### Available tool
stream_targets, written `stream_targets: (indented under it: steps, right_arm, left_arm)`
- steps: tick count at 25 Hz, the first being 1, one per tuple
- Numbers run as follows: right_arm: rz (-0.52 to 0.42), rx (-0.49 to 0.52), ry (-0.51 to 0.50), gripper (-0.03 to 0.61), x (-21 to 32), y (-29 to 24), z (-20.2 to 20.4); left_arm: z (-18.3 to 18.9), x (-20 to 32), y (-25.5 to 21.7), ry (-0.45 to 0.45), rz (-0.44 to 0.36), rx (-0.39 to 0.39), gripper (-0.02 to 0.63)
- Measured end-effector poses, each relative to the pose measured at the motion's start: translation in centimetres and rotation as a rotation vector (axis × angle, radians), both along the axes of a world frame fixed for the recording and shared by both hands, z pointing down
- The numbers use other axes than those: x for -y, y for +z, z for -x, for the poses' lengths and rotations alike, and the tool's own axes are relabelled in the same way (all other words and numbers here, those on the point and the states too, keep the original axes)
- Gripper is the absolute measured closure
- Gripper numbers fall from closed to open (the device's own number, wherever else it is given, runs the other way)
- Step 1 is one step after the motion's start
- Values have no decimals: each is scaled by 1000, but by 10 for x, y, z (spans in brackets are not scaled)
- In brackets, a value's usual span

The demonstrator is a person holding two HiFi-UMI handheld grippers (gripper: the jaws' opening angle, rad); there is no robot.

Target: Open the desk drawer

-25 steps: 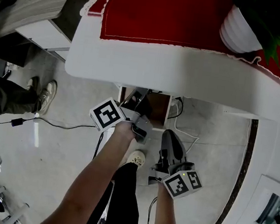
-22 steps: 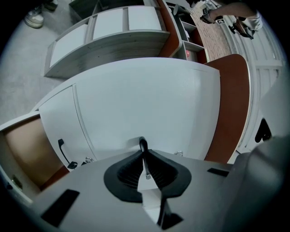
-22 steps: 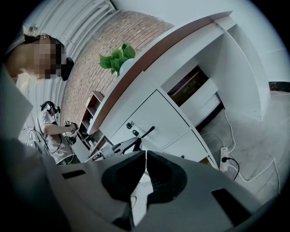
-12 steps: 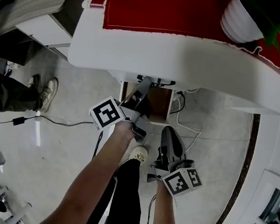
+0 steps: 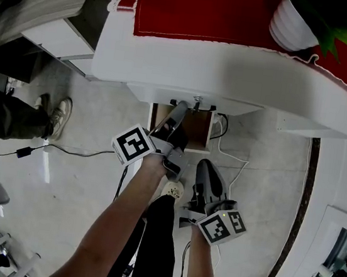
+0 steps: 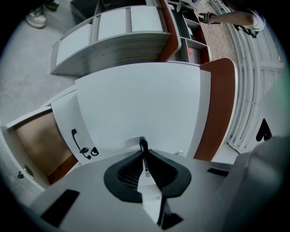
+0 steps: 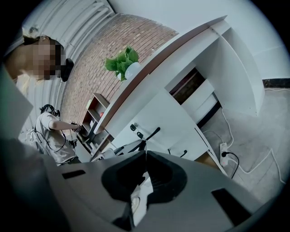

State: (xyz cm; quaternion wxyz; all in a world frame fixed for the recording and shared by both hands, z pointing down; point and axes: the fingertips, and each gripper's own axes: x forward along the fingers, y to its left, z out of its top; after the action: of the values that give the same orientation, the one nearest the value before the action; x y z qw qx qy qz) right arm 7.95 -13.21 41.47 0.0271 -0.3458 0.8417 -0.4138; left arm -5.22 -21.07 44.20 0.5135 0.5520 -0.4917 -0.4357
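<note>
The drawer front (image 6: 140, 97) is the broad white panel just under the bench (image 5: 232, 79) top. Its handle (image 6: 143, 144) shows as a thin dark loop standing up exactly where the left claw (image 6: 143, 153) meets. The jaws are pinched narrow on it, so we judge the hold made.

From above, the left claw (image 5: 178, 110) reaches in under the bench's white edge, pointing away from us at the front. How far out the drawer stands we cannot tell; we judge it barely started at best.

The coming move turns on one line. The front faces us and the claw lies straight out along that line, so the pull should come back toward our body, level, without twisting the thin handle sideways.

Beside our panel, a second handle (image 6: 74, 136) sits on a neighbouring white panel, next to a brown-lined compartment (image 5: 190, 130) that shows open.

The right claw (image 5: 206, 169) hangs near our leg, well apart from the front, and its jaws are together on nothing. The left is plainly the nearer hand.

A red cloth (image 5: 203, 12) and a white plant pot (image 5: 289, 33) lie on the bench top.
</note>
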Motion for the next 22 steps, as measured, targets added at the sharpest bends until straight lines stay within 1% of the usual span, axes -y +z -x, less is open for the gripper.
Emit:
stream_targets:
  steps: [6,13,16,22]
  right_arm:
    - [-4,-5,13,560,-6,-1,-4]
    - [5,-13,18,560,-16,-1,-8]
    - [11,-16,22,560,-19,-1,-10]
    - [13,-21,31,558,-19,0,-14]
  left_arm:
    - [-7,-10,-2,22,-8,-11,574]
    - [-12,-21,-1,24,3,-17,574]
    - [-14,-27,0,29,17,-2,574]
    - [-19,-37,-1,33,32,-6,574]
